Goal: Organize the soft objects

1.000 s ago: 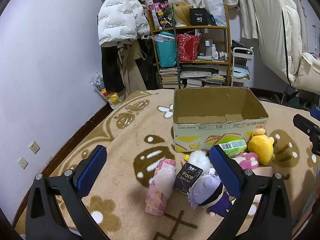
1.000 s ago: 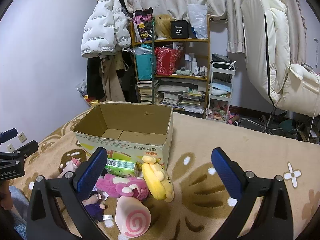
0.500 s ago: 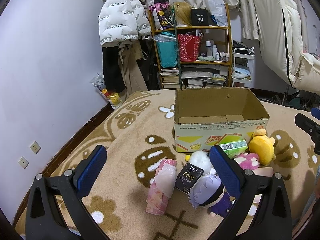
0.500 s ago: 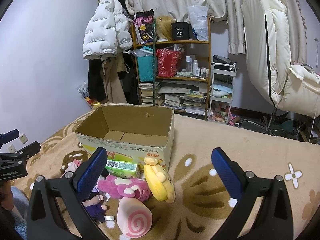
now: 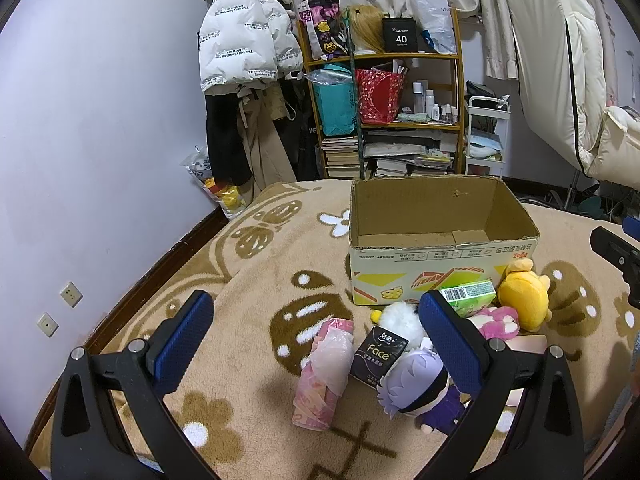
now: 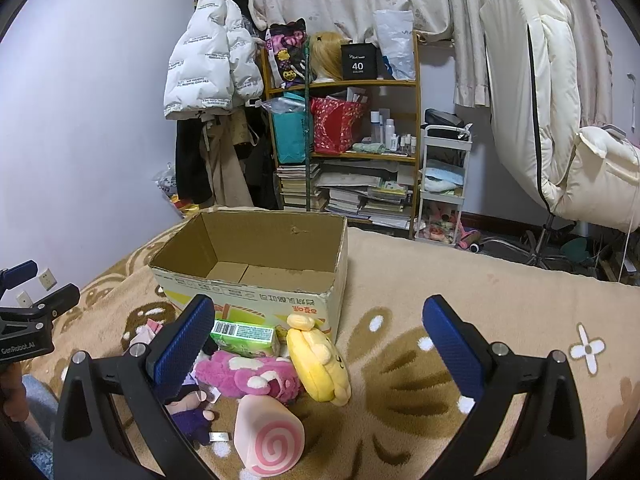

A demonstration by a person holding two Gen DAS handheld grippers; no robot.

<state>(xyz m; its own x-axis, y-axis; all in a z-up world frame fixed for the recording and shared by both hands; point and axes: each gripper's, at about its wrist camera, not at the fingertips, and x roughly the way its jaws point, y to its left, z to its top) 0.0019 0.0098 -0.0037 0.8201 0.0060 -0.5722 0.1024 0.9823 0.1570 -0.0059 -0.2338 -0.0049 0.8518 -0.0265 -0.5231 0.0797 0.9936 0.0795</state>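
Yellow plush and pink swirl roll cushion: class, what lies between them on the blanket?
In the right wrist view, only bare blanket separates the yellow plush from the pink swirl roll cushion; the magenta plush sits just left.

Open cardboard box sits on the blanket, nothing visible inside. Bookshelf stands behind it, beyond the blanket's far edge. Against the box's near wall: carton, duck plush at its right. Bear plush before the carton; swirl roll plush nearest. Left of these: doll, tissue pack, wrapped bundle.
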